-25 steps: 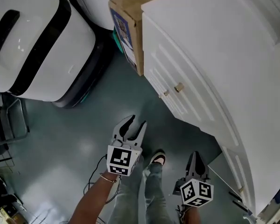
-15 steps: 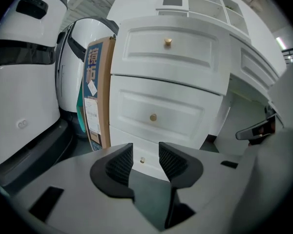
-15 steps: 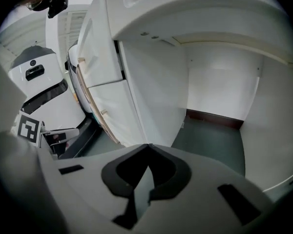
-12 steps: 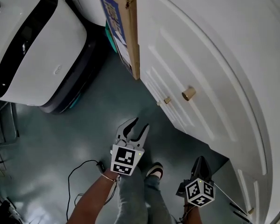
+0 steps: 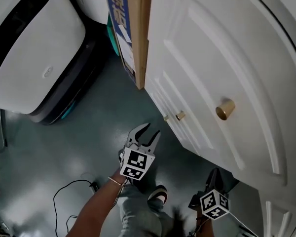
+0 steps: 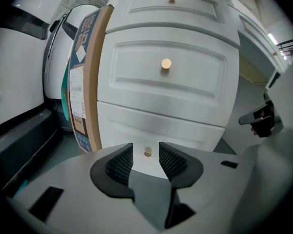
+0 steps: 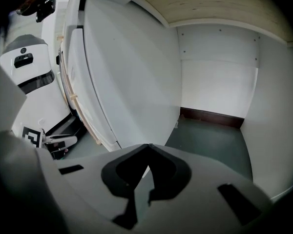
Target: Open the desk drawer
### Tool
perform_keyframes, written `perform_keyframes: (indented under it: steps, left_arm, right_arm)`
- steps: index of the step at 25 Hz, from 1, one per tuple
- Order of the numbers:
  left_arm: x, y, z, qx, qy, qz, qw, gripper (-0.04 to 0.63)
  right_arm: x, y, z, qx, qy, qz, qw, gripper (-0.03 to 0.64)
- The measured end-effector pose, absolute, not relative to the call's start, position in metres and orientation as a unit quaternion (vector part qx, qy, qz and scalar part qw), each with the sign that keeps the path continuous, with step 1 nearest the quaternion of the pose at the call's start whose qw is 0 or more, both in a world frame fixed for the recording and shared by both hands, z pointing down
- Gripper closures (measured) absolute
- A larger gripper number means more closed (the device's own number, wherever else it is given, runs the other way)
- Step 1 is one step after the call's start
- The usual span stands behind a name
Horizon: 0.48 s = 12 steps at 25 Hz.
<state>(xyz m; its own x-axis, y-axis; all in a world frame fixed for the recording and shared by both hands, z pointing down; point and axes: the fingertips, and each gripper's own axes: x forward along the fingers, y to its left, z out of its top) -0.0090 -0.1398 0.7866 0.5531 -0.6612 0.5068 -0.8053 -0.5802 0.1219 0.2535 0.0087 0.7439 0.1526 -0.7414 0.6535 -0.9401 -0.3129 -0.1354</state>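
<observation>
Approach phase, drawer not yet touched.

**Head view.** Compared with a second ago, the white desk front fills far more of the picture. Its upper knob has grown large and slid toward the right edge. The middle knob and lowest knob now sit just beyond the left gripper, which has kept its raised pose over the floor. The right gripper hangs low beside the desk's corner. A cardboard box leans against the desk's left side, with a white machine well apart on the left. All drawer fronts lie flush, so every drawer is still shut.

**Left gripper view.** The fingers stand a narrow gap apart and hold nothing. The lowest knob shows framed in that gap but farther off, untouched. This alignment suggests the bottom drawer is the target, and closing in on its knob comes next.

**Right gripper view.** The fingers meet at their tips, empty, and face the kneehole recess under the desk.
</observation>
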Motion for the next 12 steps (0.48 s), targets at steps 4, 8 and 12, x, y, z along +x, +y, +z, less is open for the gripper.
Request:
perform_keyframes:
  steps: [4,8,12]
  left_arm:
    - [0.001,-0.148,0.815,0.871,-0.410,0.212,0.166,0.425]
    - [0.011,-0.159,0.835,0.878,-0.402,0.206,0.159,0.425]
    - [0.020,-0.167,0.850,0.886,-0.385,0.203,0.158,0.425]
  right_arm:
    - [0.262,0.002,0.761,0.748,-0.564,0.313,0.154,0.609]
    - [0.267,0.001,0.778,0.750,-0.563,0.310,0.158,0.609]
    - [0.271,0.003,0.787,0.751,-0.562,0.308,0.159,0.609]
